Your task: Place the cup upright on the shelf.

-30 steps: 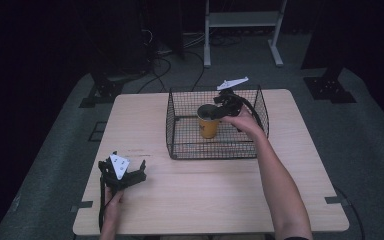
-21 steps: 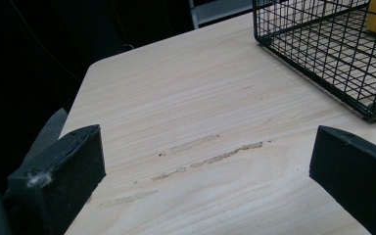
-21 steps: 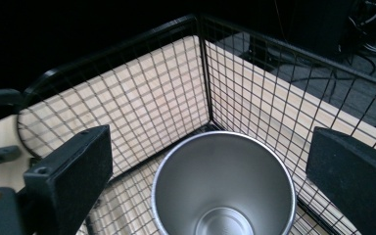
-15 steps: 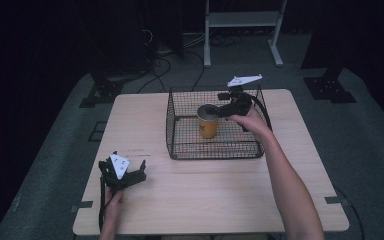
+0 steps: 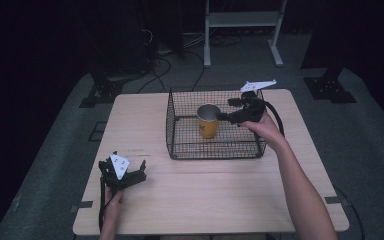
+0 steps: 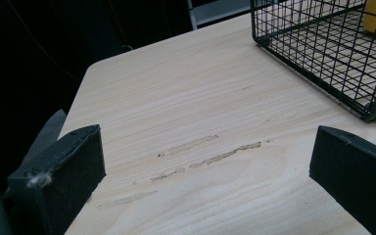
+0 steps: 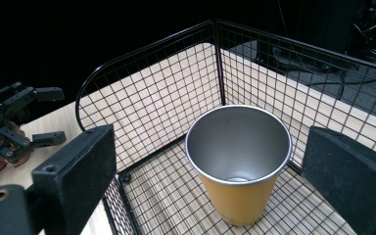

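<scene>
An orange cup [image 5: 208, 121] with a bare steel inside stands upright in a black wire basket [image 5: 180, 131] at the middle of the table. My right gripper [image 5: 226, 111] hovers over the basket's right part, just right of the cup, and is open. In the right gripper view the cup [image 7: 238, 161] stands free between and beyond the spread jaws of the right gripper [image 7: 213, 166]. My left gripper [image 5: 140, 171] rests near the table's front left, open and empty. In its own view the left gripper [image 6: 205, 171] faces bare wood, with the basket [image 6: 323, 54] ahead to the right.
The light wooden table [image 5: 220, 200] has open room in front of and left of the basket. Faint scuff marks [image 6: 210, 152] streak the wood ahead of the left gripper. Dark floor, cables and a white stand [image 5: 242, 30] lie beyond the far edge.
My right gripper has drawn back to the right, away from the cup's rim. The cup stands where it was in the basket. The left gripper has not moved.
</scene>
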The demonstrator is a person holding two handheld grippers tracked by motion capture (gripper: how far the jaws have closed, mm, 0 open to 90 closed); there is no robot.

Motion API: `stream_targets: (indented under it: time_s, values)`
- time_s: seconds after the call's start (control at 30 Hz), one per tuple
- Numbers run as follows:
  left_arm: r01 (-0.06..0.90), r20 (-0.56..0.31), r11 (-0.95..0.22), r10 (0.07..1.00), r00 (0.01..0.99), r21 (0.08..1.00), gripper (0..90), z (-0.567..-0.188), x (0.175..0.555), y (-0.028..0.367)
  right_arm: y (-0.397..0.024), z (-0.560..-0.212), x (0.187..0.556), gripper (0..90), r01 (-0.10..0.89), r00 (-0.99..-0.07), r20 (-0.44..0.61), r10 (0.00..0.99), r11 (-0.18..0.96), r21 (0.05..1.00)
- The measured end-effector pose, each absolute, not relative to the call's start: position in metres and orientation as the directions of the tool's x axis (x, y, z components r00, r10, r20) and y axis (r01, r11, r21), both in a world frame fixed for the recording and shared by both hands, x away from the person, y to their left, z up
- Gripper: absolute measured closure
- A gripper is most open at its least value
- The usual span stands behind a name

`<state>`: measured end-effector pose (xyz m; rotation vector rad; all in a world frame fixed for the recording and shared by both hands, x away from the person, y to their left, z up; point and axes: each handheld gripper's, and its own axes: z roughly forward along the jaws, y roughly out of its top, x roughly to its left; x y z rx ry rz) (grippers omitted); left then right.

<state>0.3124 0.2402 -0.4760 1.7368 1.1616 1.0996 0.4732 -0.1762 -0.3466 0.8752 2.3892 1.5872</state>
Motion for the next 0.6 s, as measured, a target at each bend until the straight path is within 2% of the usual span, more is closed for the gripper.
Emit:
stream_targets:
  time_s: [0.6]
  values:
    - [0.291,0.243,-0.300,0.946,0.215,0.909,0.0,-0.476,0.312,0.240,-0.192,-0.343,0.444,5.5,0.370,-0.835,0.178,0.521,0.292,0.882]
